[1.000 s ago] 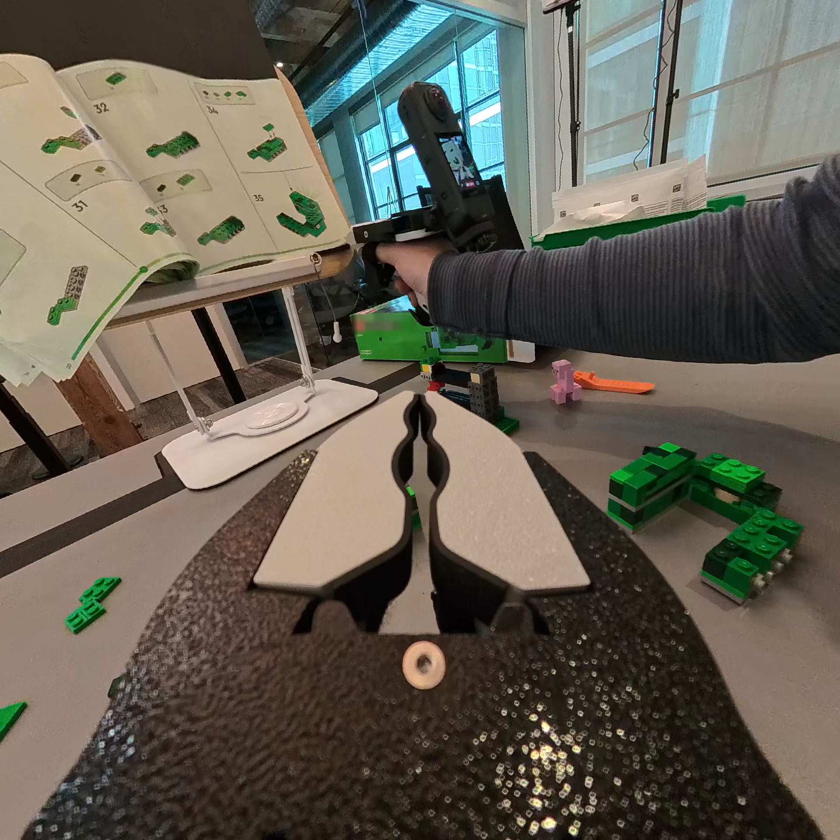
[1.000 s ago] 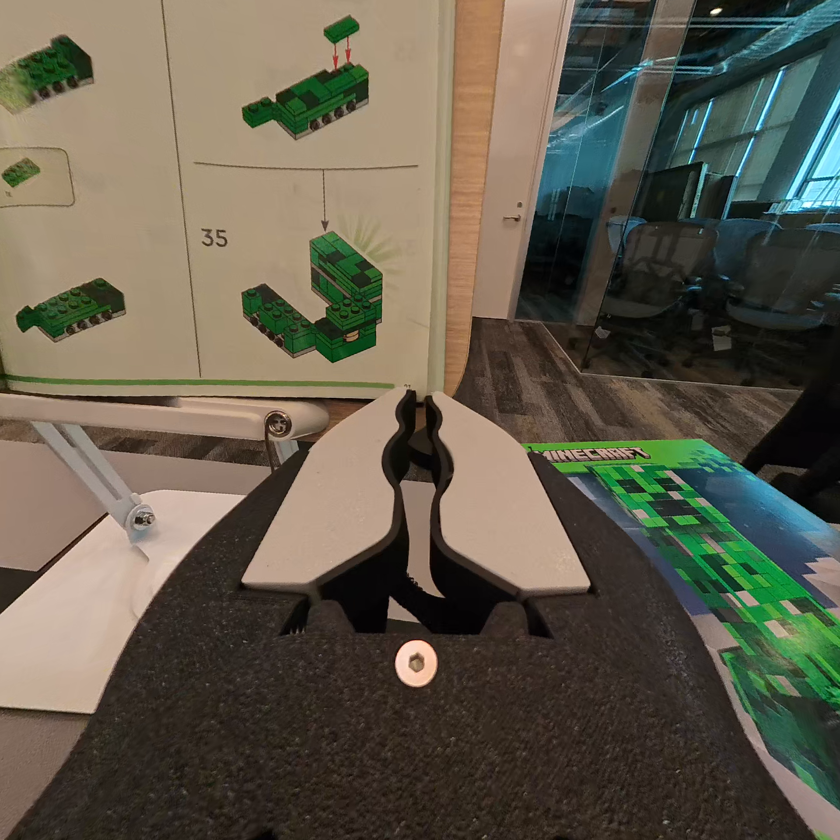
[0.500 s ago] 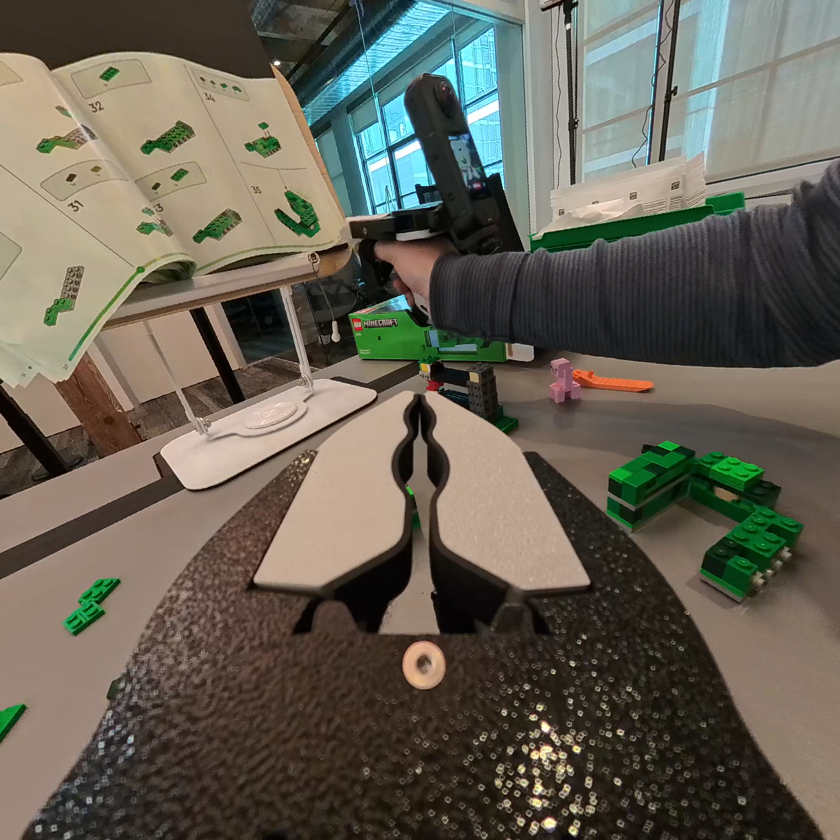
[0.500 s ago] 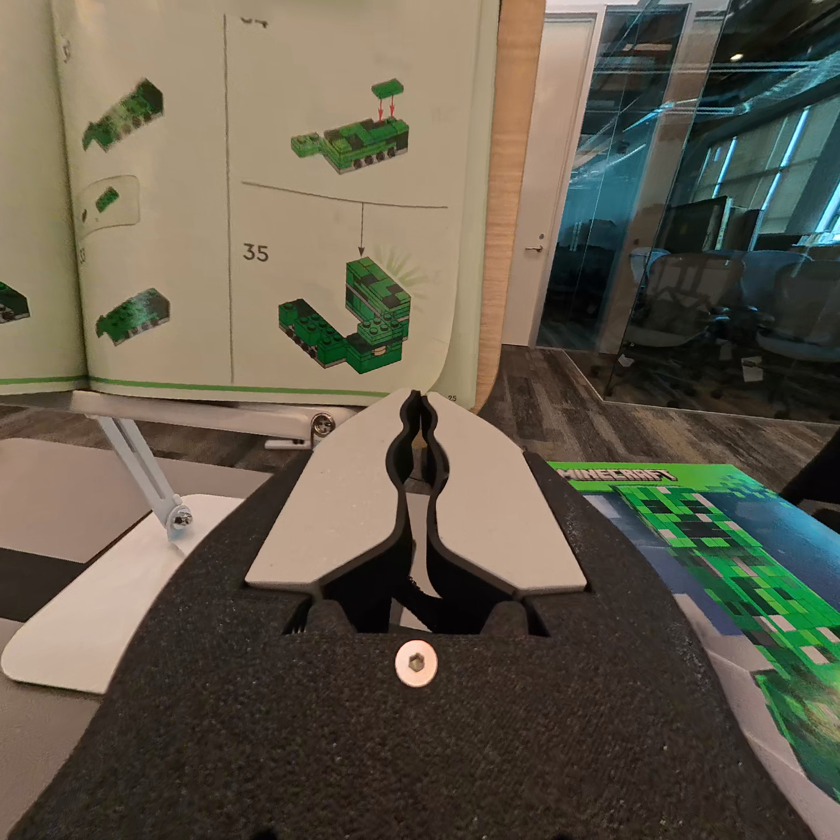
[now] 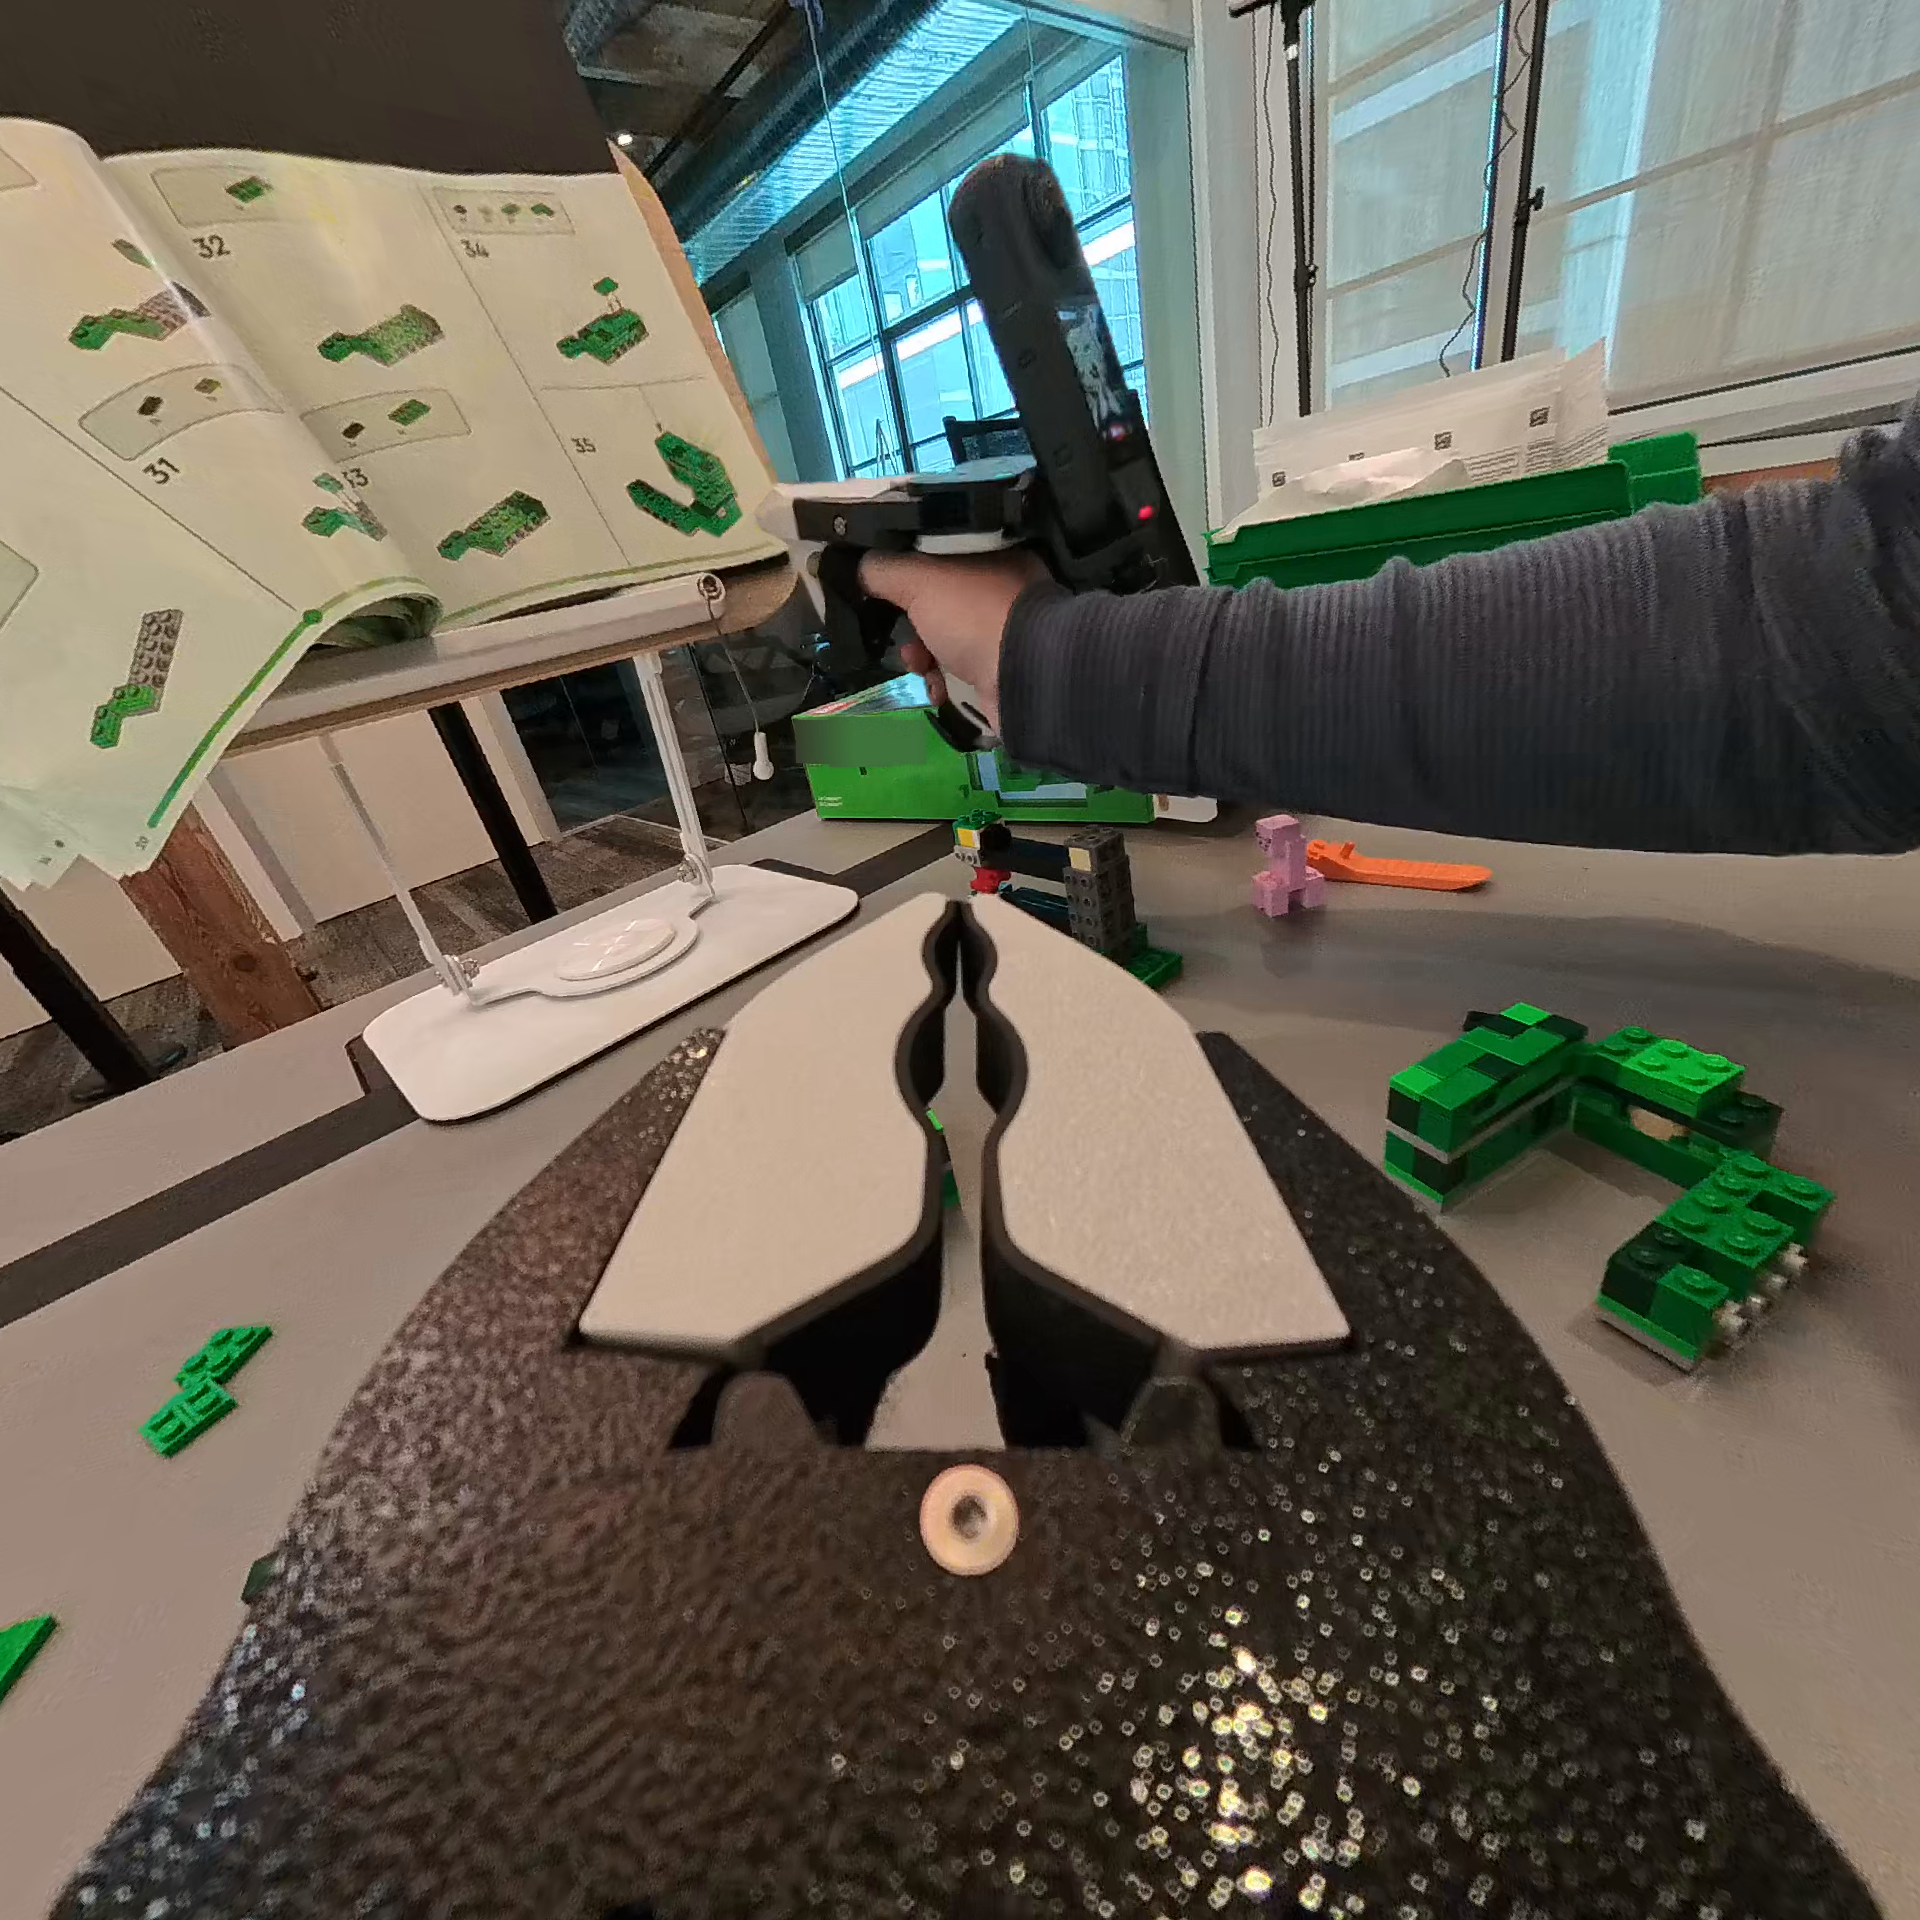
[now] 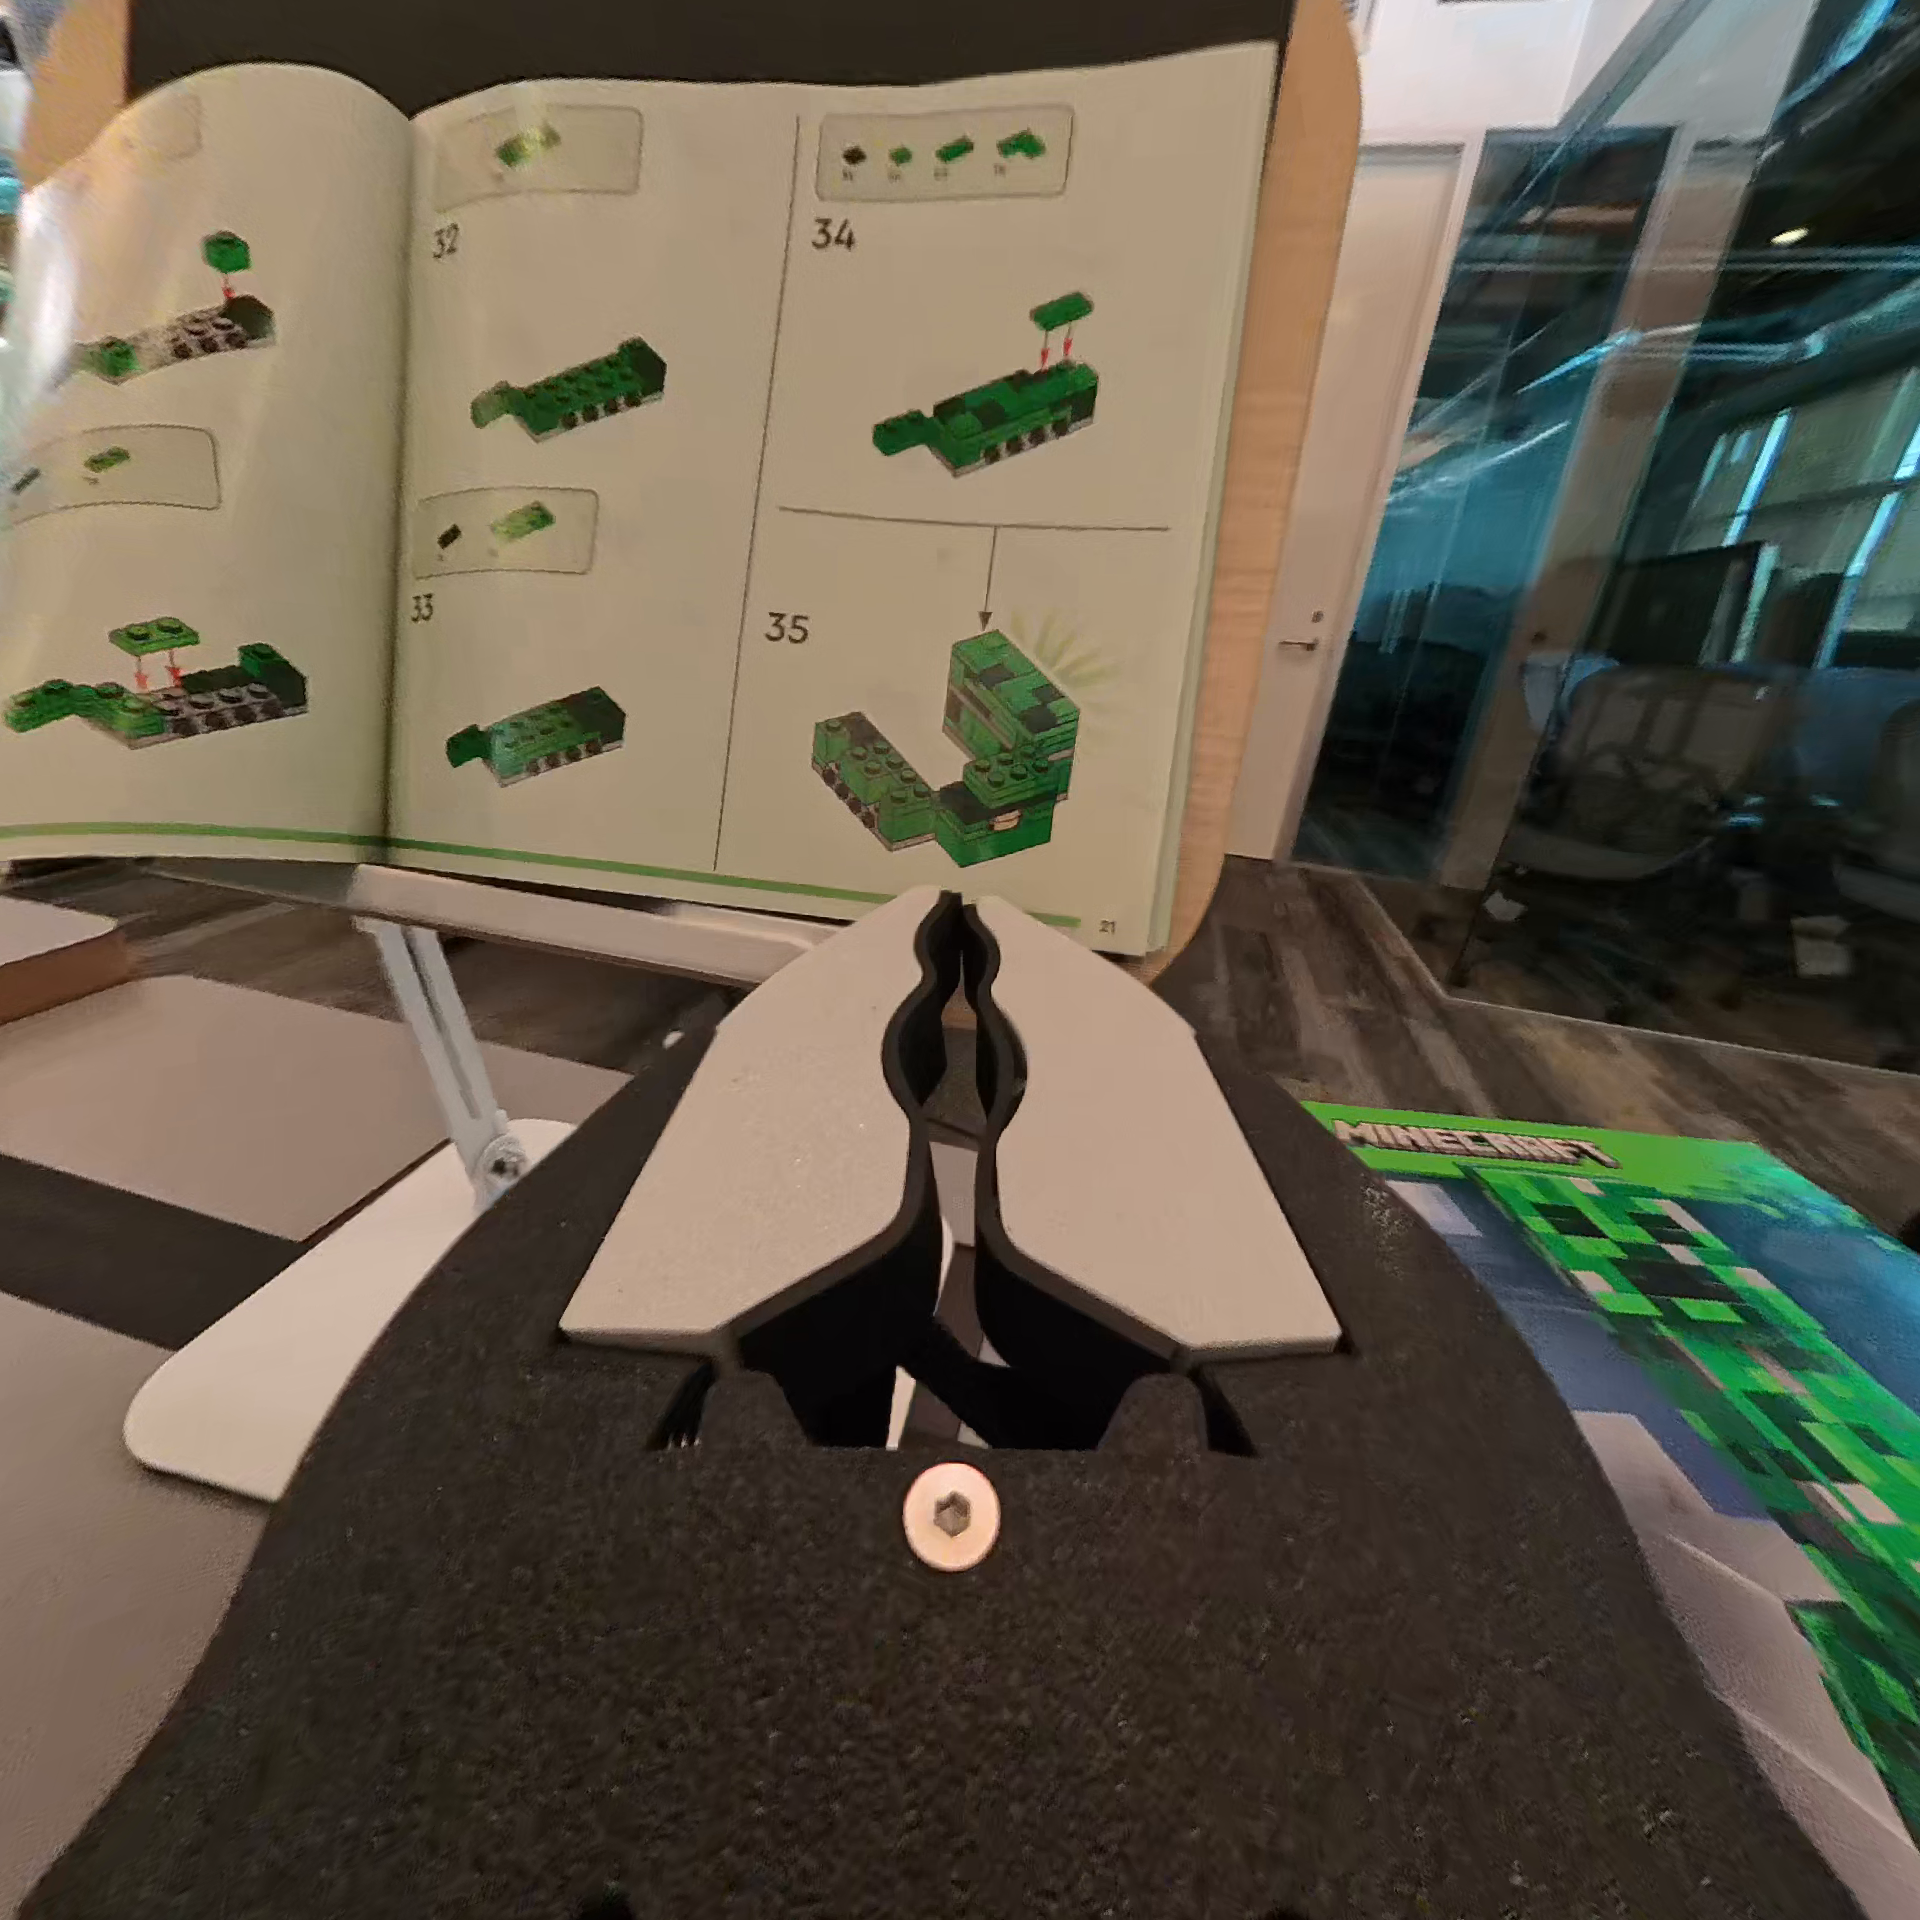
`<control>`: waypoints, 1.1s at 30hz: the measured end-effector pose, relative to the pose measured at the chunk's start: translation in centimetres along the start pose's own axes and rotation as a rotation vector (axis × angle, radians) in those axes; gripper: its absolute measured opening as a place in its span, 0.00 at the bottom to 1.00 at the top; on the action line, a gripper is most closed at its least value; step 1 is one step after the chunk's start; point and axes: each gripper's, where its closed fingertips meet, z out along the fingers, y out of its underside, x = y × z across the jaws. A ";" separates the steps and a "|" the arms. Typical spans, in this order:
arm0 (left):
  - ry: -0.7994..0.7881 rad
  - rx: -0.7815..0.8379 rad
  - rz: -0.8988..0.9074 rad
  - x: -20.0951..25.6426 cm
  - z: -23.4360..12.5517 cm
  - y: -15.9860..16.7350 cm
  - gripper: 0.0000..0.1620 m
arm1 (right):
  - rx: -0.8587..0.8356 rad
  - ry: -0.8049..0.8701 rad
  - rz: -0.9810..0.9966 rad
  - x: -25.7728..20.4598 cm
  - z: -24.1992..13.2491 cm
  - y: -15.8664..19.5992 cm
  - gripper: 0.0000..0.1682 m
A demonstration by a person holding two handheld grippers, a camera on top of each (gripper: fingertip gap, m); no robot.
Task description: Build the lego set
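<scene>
Grey-sleeved arm outstretched; right gripper (image 6: 958, 914) raised (closed)

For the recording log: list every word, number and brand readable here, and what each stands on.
I do not copy out writing, so here is what bears it.
Instruction booklet on its stand: numerals beside the build pictures, legible.
Green box on the table: a printed title, legible.
White papers on green trays: print too small to read.
</scene>
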 end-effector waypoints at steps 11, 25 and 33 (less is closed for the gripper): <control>0.002 -0.002 0.004 0.0 0.0 0.0 0.00 | -0.074 0.094 0.215 3.4 1.5 1.7 0.13; 0.003 -0.004 0.006 0.0 0.1 0.0 0.00 | -0.046 0.083 0.202 2.8 1.5 1.6 0.08; 0.005 -0.006 0.008 0.1 0.1 0.1 0.00 | 0.008 0.055 0.203 2.4 1.4 0.6 0.04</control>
